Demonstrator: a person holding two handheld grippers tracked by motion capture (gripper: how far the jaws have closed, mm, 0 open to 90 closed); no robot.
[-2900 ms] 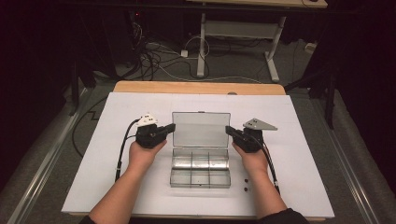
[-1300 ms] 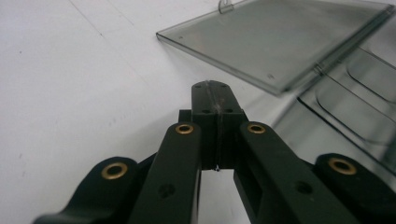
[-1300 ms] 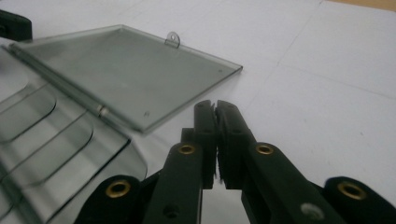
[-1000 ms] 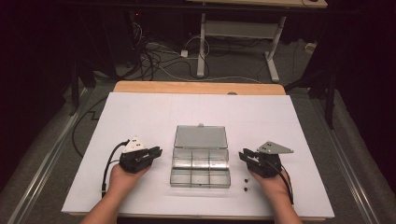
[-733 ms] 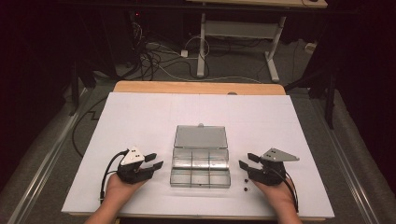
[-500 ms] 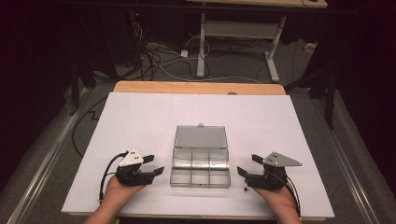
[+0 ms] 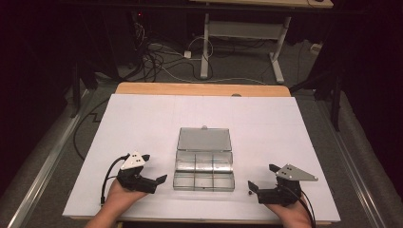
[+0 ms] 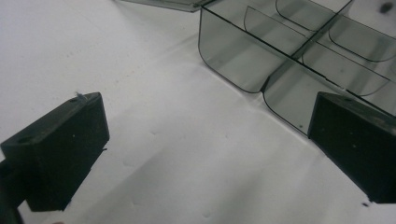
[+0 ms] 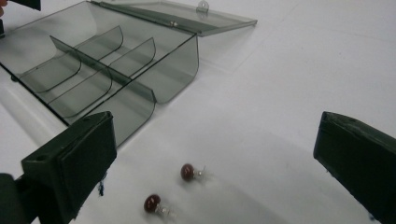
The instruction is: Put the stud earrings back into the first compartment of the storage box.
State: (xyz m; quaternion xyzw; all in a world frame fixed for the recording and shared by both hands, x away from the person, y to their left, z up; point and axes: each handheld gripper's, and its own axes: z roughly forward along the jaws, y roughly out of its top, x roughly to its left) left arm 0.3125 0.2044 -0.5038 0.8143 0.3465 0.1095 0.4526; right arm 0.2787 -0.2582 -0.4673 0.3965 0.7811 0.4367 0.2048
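Between the spread jaws of the right tool [image 9: 215, 163]: two small dark-red earrings [image 9: 187, 171], [image 9: 151, 203] on the bench [image 7: 142, 118], posts pointing away from the box. Beyond its left jaw: clear compartment box [image 7: 204, 167], lid flat open behind, six compartments, contents indiscernible. Left tool [image 7: 154, 168]: jaws apart, box corner by its right jaw.

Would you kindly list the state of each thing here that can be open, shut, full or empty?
Compartment box: open, compartments empty as far as visible.
Lid: folded back flat on the table behind the box.
Left gripper: open, holding nothing.
Right gripper: open, holding nothing.
Two red-headed earrings: loose on the table beside the box, not in any compartment.
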